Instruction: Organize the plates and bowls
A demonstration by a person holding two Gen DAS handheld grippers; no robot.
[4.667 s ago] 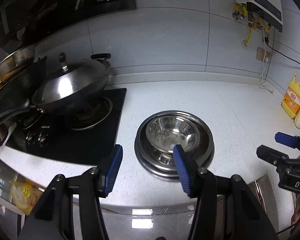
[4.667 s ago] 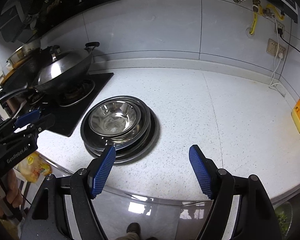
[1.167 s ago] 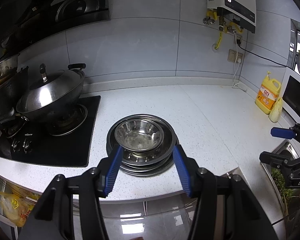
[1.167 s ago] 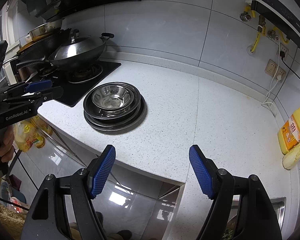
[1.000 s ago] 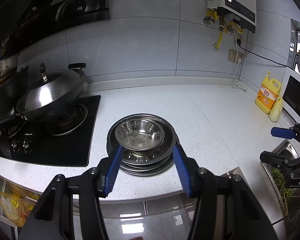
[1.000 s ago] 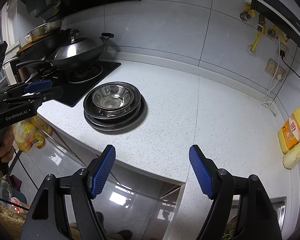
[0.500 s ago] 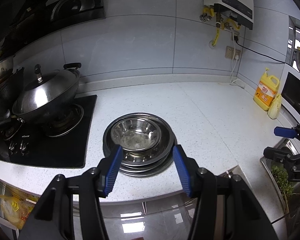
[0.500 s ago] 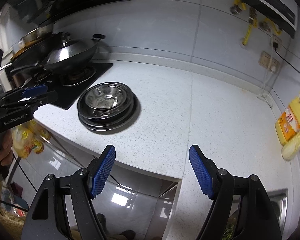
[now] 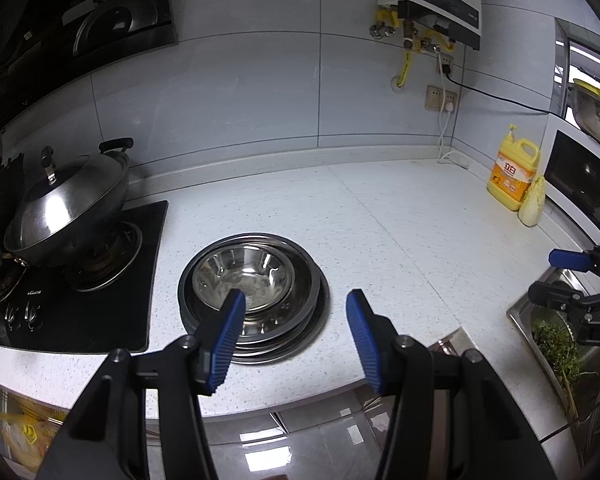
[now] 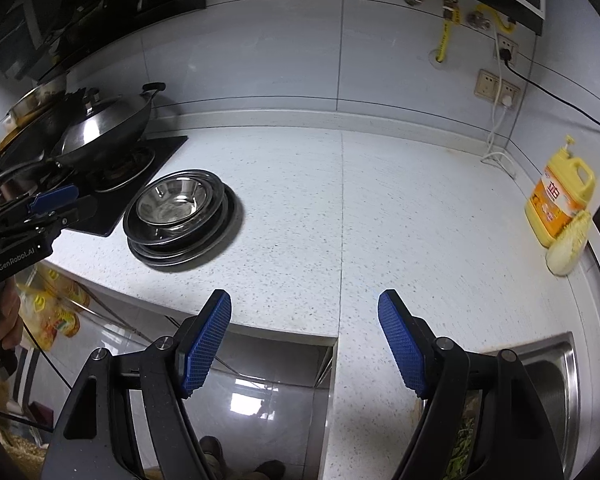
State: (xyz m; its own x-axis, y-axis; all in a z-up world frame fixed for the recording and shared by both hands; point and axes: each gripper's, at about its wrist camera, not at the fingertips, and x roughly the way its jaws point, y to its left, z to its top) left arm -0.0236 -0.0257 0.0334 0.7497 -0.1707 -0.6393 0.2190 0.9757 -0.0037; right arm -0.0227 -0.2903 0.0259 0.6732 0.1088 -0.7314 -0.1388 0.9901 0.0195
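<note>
A stack of steel plates (image 9: 284,332) with a steel bowl (image 9: 242,276) nested on top sits on the white counter beside the hob. The same stack (image 10: 188,240) and bowl (image 10: 172,200) appear at mid-left in the right wrist view. My left gripper (image 9: 294,334) hovers in front of the stack, open and holding nothing. Over the counter's front edge, well right of the stack, my right gripper (image 10: 304,330) is open too, nothing between its blue pads. Each gripper shows at the edge of the other's view.
A lidded wok (image 9: 66,208) rests on the black hob (image 9: 76,308) at left. A yellow detergent jug (image 9: 514,176) and a cabbage (image 9: 532,208) stand at the far right near a microwave (image 9: 584,184). A sink (image 10: 548,396) with greens lies at lower right.
Both grippers have drawn back from the stack since the earliest frames. Over the last second the right view rolled and slid sideways, so the stack sits further left; the left view shifted slightly.
</note>
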